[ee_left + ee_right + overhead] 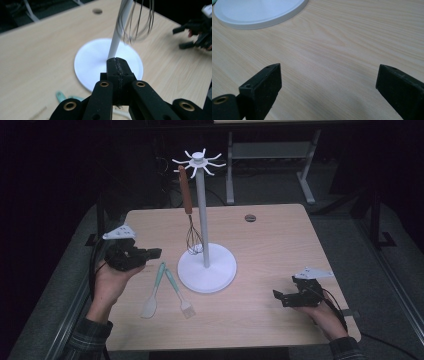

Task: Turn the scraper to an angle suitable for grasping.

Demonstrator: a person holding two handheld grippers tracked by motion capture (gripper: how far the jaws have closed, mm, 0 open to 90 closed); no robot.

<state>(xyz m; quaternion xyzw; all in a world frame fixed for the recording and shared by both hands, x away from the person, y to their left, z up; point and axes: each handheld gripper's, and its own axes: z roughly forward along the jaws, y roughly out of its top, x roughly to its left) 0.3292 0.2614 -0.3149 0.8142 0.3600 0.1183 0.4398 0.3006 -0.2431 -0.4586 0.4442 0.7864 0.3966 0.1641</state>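
Pale wood table [280, 245], seen from the high view, with a white stand [206, 265] at its middle. Hanging from a hook at the stand's top, a brown-handled whisk [189, 215], wires just above the round base. Left of the base, lying flat and close together, a mint-handled spatula [153, 292] and a mint-handled brush [179, 292]. Left gripper [152, 253] near the left edge, just above the spatula's handle, jaws pressed together on nothing. Right gripper [279, 296] low near the right corner, well apart from the utensils.

In the left gripper view, left gripper [117, 65] tips sealed tight, aimed at the stand's pole; whisk wires blurred beside it.

In the right gripper view, jaws spread wide over bare wood, nothing between.
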